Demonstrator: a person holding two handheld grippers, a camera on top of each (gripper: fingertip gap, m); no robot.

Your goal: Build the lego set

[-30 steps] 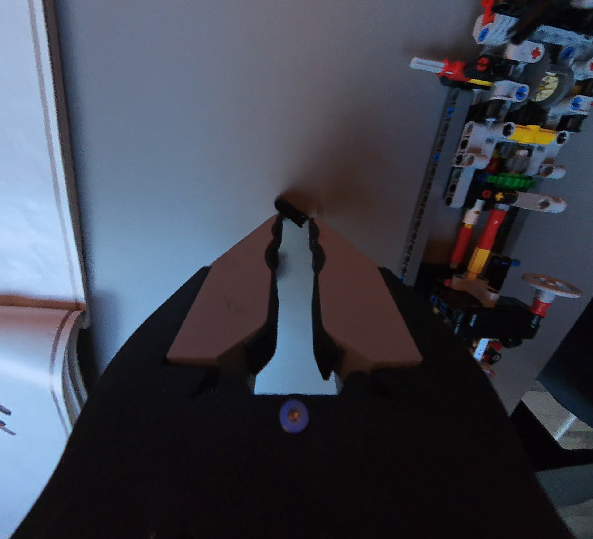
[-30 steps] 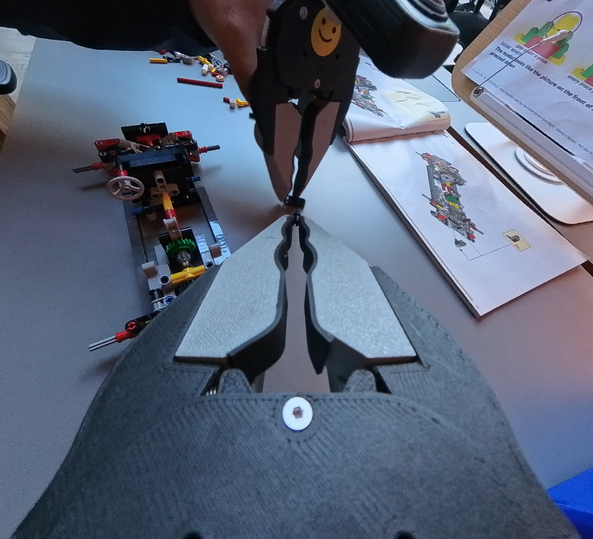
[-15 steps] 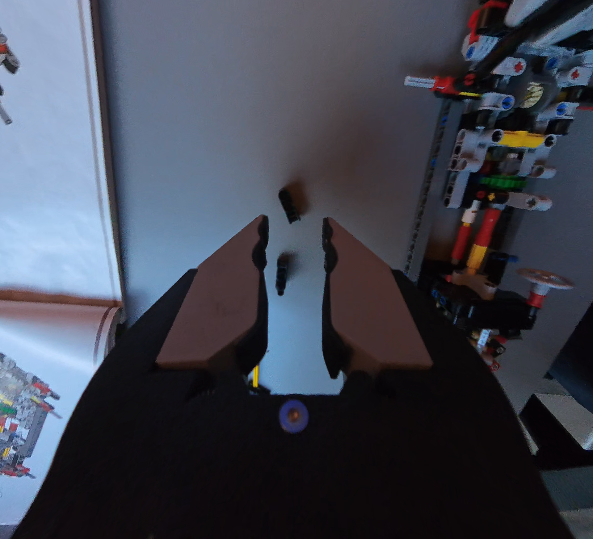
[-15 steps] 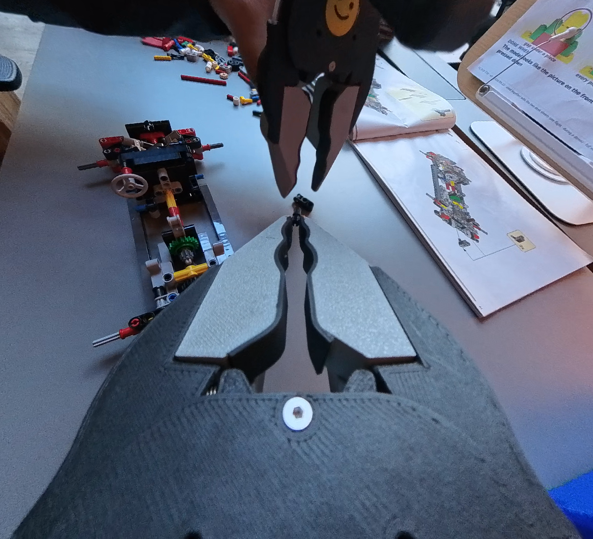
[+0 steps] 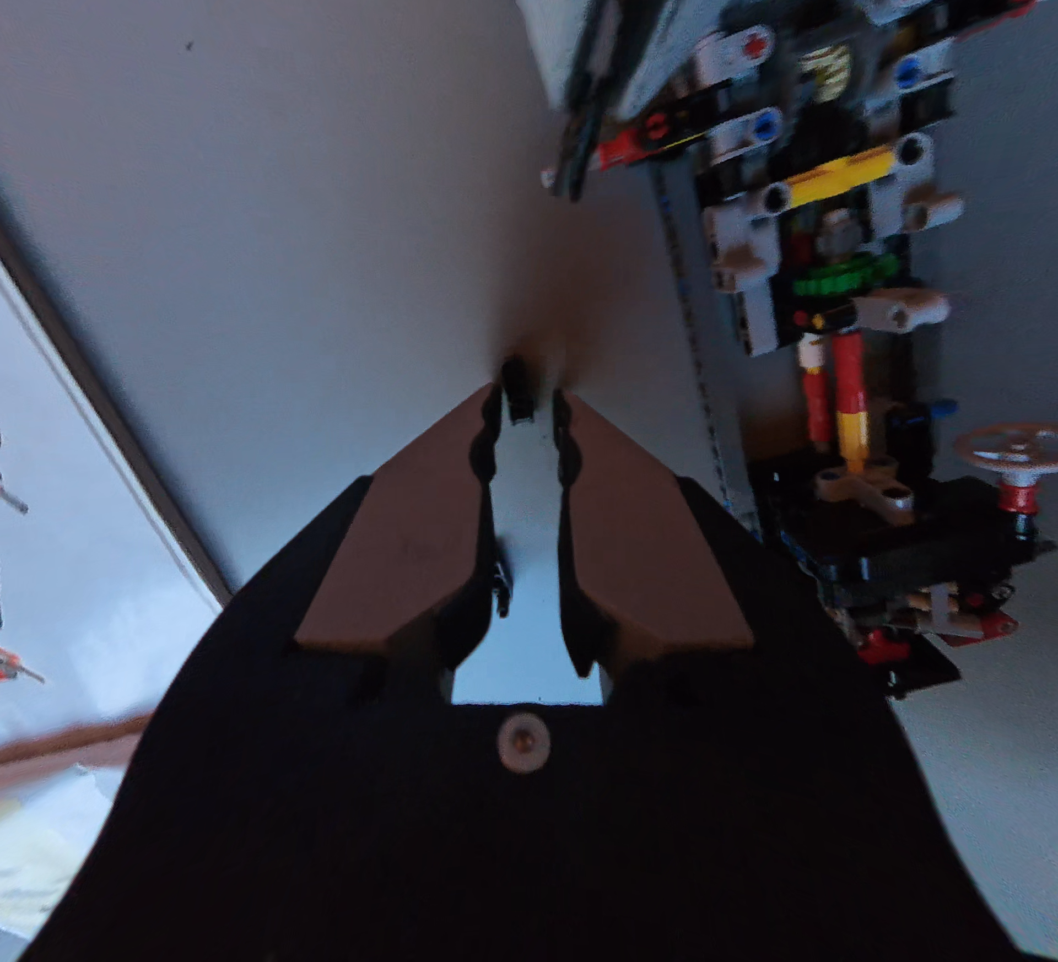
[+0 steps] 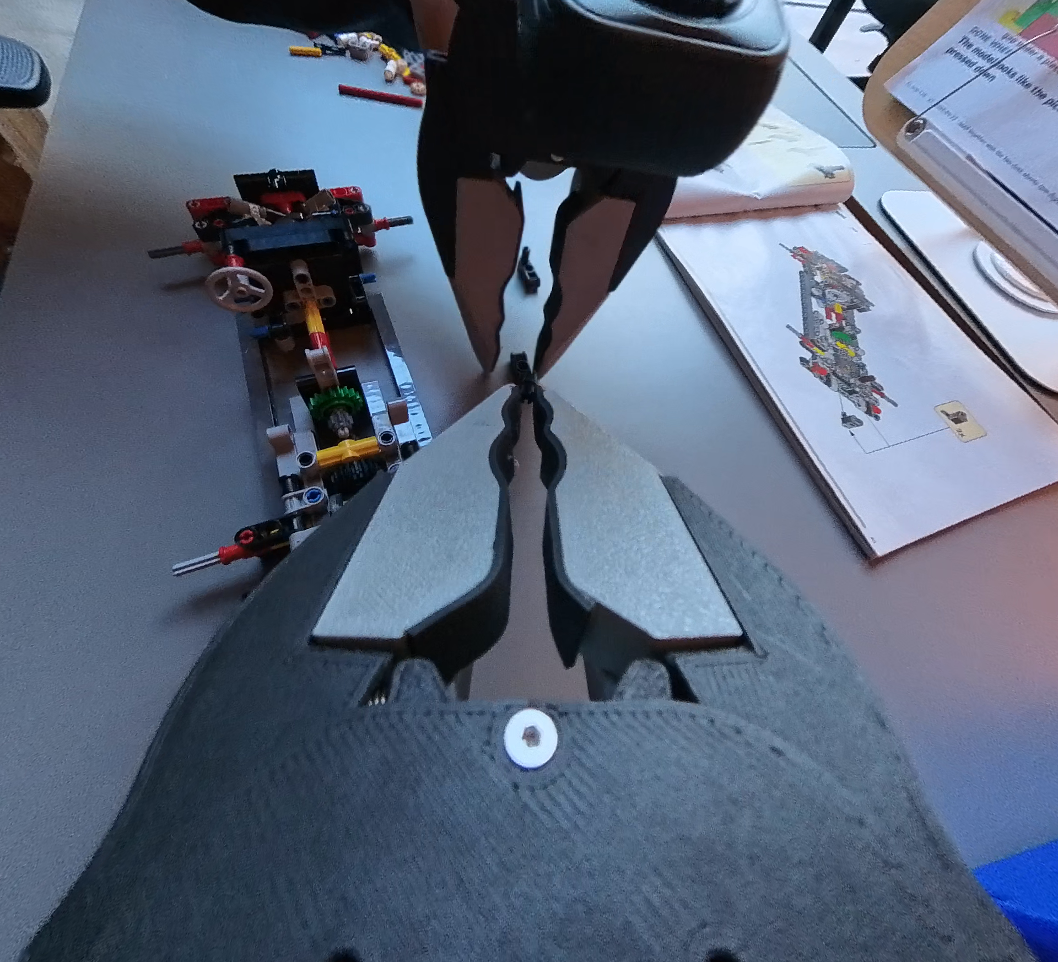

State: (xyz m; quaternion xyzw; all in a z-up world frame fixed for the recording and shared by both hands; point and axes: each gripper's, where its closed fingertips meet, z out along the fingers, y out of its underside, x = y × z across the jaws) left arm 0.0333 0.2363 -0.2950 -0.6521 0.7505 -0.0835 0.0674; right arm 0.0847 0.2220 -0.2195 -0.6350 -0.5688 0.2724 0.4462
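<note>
On a grey counter [image 6: 143, 419] strewn with building-toy parts, two hand-held grippers meet tip to tip over a small black connector piece [image 6: 520, 365]. Right gripper [image 6: 524, 389], its grey fingers pressed together, pinches the near end of that piece at the very tips. Left gripper [image 6: 511, 365] points down at the piece from the far side, brown fingers slightly parted; one fingertip [image 6: 544, 356] touches the piece while the other stands clear, with bare counter showing in the gap. From the left wrist view the same black piece [image 5: 517, 390] sits close against one finger [image 5: 489, 408], a gap beside it. A second black connector [image 6: 529, 273] lies on the counter just beyond. Partly built chassis [image 6: 309, 339], with green gear [image 6: 332, 403], yellow axle and tan steering wheel [image 6: 239, 289], lies to the left of the grippers. Open instruction booklet [image 6: 859, 362] rests to the right, loose parts [image 6: 372, 53] scattered at the far edge.
</note>
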